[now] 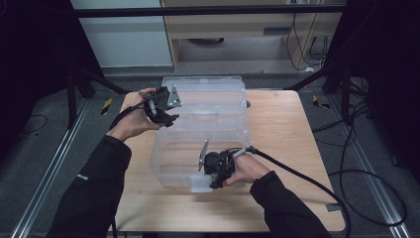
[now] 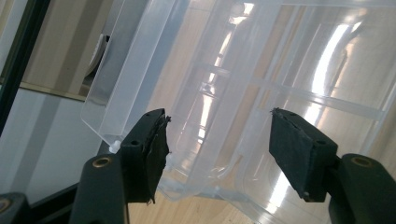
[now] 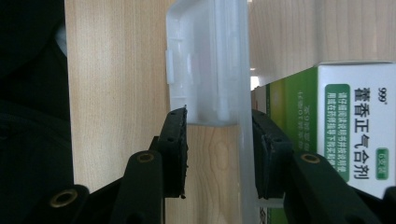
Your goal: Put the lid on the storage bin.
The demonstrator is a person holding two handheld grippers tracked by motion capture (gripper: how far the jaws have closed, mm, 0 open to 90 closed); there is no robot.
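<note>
The wooden table (image 1: 287,129) carries a clear plastic storage box (image 1: 198,158) near its middle, its lid (image 1: 208,99) swung back toward the far edge. The left gripper (image 1: 161,106) hangs at the lid's left corner, jaws spread, gripping nothing. The right gripper (image 1: 218,173) pinches the box's near-wall latch (image 3: 205,70). It looks like closing comes next: clamp the lid corner, then fold it forward.

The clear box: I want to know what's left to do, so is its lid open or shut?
Open: the lid is swung back behind the clear box.
</note>
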